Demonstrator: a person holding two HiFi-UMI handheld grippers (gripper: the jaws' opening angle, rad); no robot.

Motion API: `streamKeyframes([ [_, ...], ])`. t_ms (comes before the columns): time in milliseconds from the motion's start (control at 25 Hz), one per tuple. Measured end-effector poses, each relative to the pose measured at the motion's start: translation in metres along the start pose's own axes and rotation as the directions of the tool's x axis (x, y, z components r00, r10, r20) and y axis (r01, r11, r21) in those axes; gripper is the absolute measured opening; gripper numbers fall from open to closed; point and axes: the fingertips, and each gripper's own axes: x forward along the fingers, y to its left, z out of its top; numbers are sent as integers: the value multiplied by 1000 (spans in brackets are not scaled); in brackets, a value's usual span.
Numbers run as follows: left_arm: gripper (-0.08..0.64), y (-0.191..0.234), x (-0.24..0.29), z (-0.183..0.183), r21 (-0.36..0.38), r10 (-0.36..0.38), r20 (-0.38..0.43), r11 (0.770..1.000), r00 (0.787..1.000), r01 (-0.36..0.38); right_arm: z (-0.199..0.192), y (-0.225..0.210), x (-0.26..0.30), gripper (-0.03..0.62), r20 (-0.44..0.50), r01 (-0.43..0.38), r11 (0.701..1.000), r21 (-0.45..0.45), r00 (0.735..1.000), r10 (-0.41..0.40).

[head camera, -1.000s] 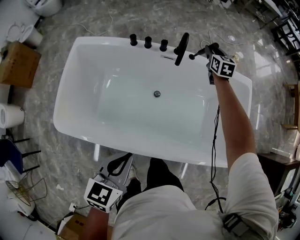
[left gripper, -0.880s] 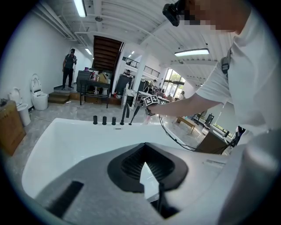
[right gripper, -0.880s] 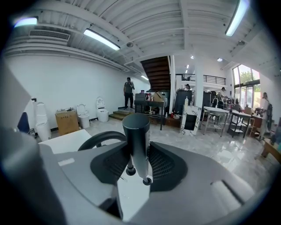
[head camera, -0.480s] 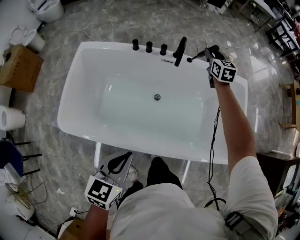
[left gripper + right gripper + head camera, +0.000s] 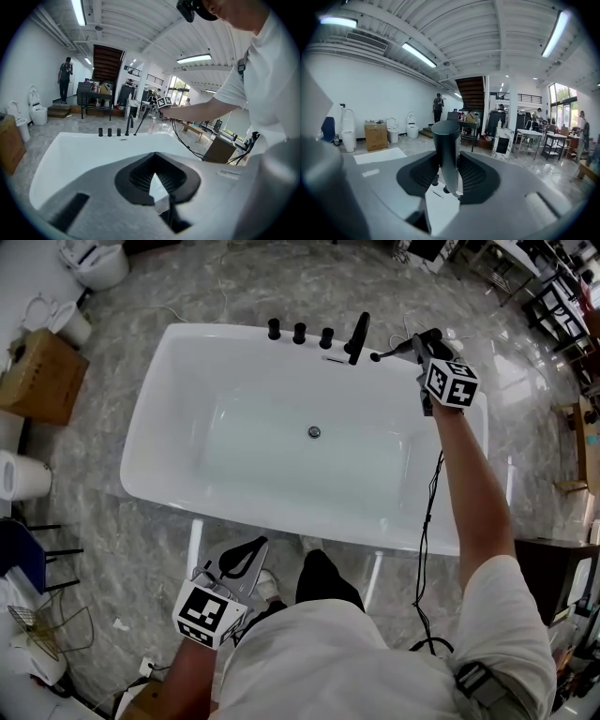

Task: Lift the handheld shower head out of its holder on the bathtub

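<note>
The white bathtub point(image 5: 159, 456) lies below me, with three black knobs point(image 5: 299, 333) and a black spout point(image 5: 357, 337) on its far rim. My right gripper point(image 5: 419, 341) is above the rim's far right corner, shut on the black handheld shower head point(image 5: 396, 351), which points left towards the spout. In the right gripper view the shower head's dark handle point(image 5: 446, 140) stands upright, clamped between the pads of the right gripper point(image 5: 446, 161). My left gripper point(image 5: 251, 554) hangs near my body, outside the tub's near rim, with its jaws shut and nothing between them.
A cardboard box point(image 5: 37, 376) and white toilets point(image 5: 89, 254) stand on the marble floor to the left. A black cable point(image 5: 427, 521) hangs from my right arm over the tub's right end. Dark furniture point(image 5: 558, 577) is at the right.
My right gripper has risen with the shower head in it, away from the tub's rim. The left gripper has drifted a little. The tub now looks smaller and farther below.
</note>
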Motion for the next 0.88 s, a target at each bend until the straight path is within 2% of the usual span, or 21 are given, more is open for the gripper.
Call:
streamKeyframes([
  [880,6,-39,-61,-36,48,-51,7,998,999,51,96,53,-162,146,155,-4,998,-63,988,14],
])
